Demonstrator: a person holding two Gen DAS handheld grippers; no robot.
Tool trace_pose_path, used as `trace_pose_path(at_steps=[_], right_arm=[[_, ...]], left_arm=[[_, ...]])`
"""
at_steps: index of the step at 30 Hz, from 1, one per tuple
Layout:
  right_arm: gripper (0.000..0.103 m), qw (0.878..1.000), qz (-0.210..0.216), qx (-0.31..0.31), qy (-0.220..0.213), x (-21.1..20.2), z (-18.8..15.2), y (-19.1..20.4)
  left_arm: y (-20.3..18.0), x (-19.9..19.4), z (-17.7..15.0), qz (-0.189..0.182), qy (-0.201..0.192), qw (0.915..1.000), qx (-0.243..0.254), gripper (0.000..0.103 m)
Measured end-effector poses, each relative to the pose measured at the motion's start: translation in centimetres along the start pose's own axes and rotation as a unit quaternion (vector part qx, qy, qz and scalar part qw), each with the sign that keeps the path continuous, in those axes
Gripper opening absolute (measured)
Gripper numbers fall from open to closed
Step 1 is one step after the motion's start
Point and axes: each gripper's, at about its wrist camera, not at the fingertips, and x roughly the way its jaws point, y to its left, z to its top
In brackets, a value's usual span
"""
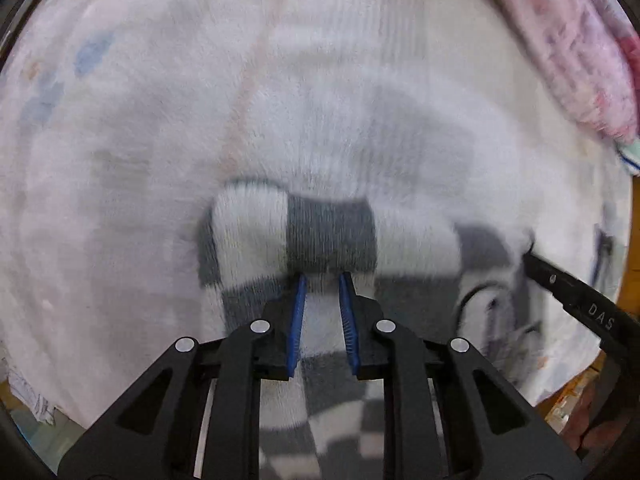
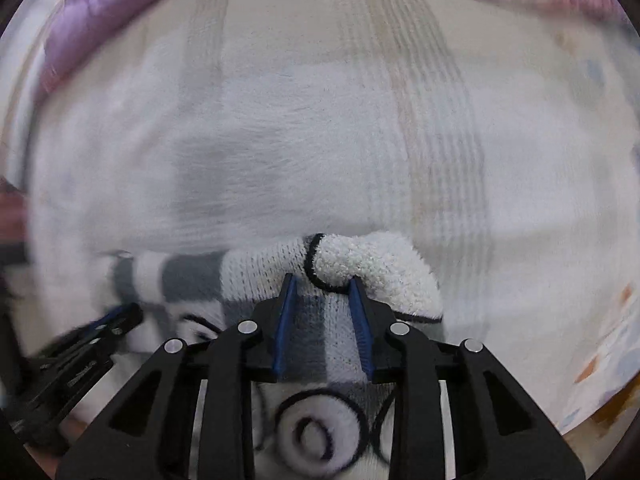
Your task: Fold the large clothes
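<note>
Bedding filled both fisheye views: a pale, fuzzy white blanket (image 1: 320,80) with faint stripes spread across the whole frame, blurred by motion. A pink and purple quilt (image 2: 100,12) bunched along the upper left of the right wrist view and appeared again at the upper right of the left wrist view.

On the blanket lay the task's thing, a thick knitted garment (image 1: 332,236) in grey and white checks with black outlined shapes, low in the centre of each view. Its upper edge was rolled into a soft ridge running across the frame.

The left gripper (image 1: 323,280) pointed down at the bottom centre of its view, its blue-padded fingers (image 1: 298,312) narrow and pinching a fold of the checked knit. The right gripper (image 2: 322,282) sat likewise in its own view, fingers narrow and closed on the knit beside a fluffy white trim edged in black.

The garment looked soft, bulky and light, likely to sag and stretch between two holds. Gripping a doubled edge or seam, with hands well apart, seemed the safest hold.
</note>
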Motion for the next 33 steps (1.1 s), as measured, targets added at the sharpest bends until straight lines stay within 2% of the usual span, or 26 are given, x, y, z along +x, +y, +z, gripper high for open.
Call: trace_pose_path(at_steps=[2, 3, 4, 6, 7, 8, 10, 11, 12, 13, 14, 15, 17, 18, 20, 22, 23, 26, 28, 30, 31, 32, 33], right_arm=[[0.026, 0.997, 0.069, 0.021, 0.015, -1.4, -0.5, -0.9], [0.026, 0.994, 0.111, 0.001, 0.022, -1.9, -0.8, -0.2], [0.026, 0.989, 0.137, -0.027, 0.040, -1.6, -1.0, 1.1], [0.022, 0.993, 0.091, -0.066, 0.044, 0.4, -1.2, 3.1], [0.019, 0.994, 0.052, -0.083, 0.046, 1.9, -1.1, 3.9], [0.018, 0.995, 0.034, -0.080, 0.051, 3.8, -0.7, 4.0], [0.015, 0.996, 0.061, -0.024, 0.068, 3.8, -0.1, 2.7], [0.013, 0.994, 0.081, -0.001, 0.080, 2.4, 0.2, 2.0], [0.013, 0.994, 0.083, -0.013, 0.069, 0.8, 0.2, 1.7], [0.014, 0.996, 0.068, -0.031, 0.045, -0.9, 0.1, 1.6], [0.015, 0.999, 0.016, -0.044, -0.007, -3.4, 0.2, 0.6], [0.019, 0.999, 0.002, -0.038, -0.022, -3.8, 0.2, -0.4], [0.019, 1.000, 0.015, 0.006, 0.005, -2.2, 1.1, -3.4], [0.019, 0.999, 0.031, 0.011, 0.032, 0.0, 1.2, -4.5], [0.017, 0.998, 0.054, -0.002, 0.018, 1.1, 1.0, -5.3], [0.017, 0.996, 0.071, 0.044, 0.033, -0.3, 1.3, -6.2], [0.019, 0.996, 0.066, 0.055, 0.028, -1.5, 1.0, -6.4], [0.021, 0.998, 0.069, -0.002, -0.012, -5.6, -1.6, -5.0], [0.021, 0.996, 0.071, -0.045, -0.009, -6.4, -4.2, -3.6], [0.021, 0.996, 0.058, -0.063, 0.012, -4.6, -5.9, -2.7], [0.017, 0.997, 0.028, -0.067, 0.040, -2.1, -7.1, -2.5], [0.017, 0.996, 0.013, -0.071, 0.048, -1.0, -8.4, -3.1], [0.017, 0.997, 0.001, -0.080, 0.020, -0.8, -9.7, -3.0]], left_arm=[[-0.1, -1.4, 0.2, -0.014, -0.018, 0.9997, 0.002, 0.020], [0.1, -1.6, 0.4, -0.020, -0.018, 0.9996, 0.003, 0.019], [0.0, -0.7, 0.6, -0.015, -0.013, 0.9998, 0.006, 0.019], [0.8, 2.9, 1.2, 0.000, 0.002, 1.0000, 0.006, 0.019], [1.1, 3.4, 1.0, -0.003, -0.001, 1.0000, 0.001, 0.019], [0.9, 3.4, 1.6, -0.005, -0.004, 1.0000, -0.002, 0.019], [1.1, 2.6, 2.6, -0.010, 0.007, 0.9999, -0.001, 0.020], [1.5, 1.3, 2.7, -0.016, -0.001, 0.9999, -0.005, 0.019], [1.8, -0.3, 2.6, -0.012, -0.019, 0.9997, -0.003, 0.019], [1.9, -1.0, 2.5, -0.006, -0.029, 0.9995, 0.004, 0.020], [2.0, -1.5, 2.4, -0.002, -0.033, 0.9994, 0.011, 0.020], [2.1, -1.5, 2.4, 0.006, -0.035, 0.9992, 0.017, 0.019], [3.1, 0.7, 3.0, 0.046, -0.010, 0.9986, 0.022, 0.020], [3.6, 2.7, 3.2, 0.039, 0.013, 0.9991, 0.012, 0.020], [4.3, 3.4, 3.1, 0.029, 0.012, 0.9994, -0.014, 0.020], [4.4, 1.7, 2.9, 0.017, -0.001, 0.9997, -0.018, 0.021], [4.4, 0.4, 2.5, 0.019, -0.013, 0.9997, -0.012, 0.021], [3.9, -3.2, 0.2, 0.048, -0.045, 0.9978, 0.010, 0.021], [2.8, -4.5, -2.5, 0.024, -0.049, 0.9983, 0.022, 0.021], [2.4, -3.8, -5.4, 0.007, -0.031, 0.9986, 0.042, 0.021], [1.9, -1.8, -7.8, 0.008, -0.005, 0.9984, 0.056, 0.021], [1.9, -0.4, -9.7, 0.020, 0.012, 0.9977, 0.063, 0.020], [1.9, 0.8, -11.4, 0.029, 0.020, 0.9971, 0.068, 0.020]])
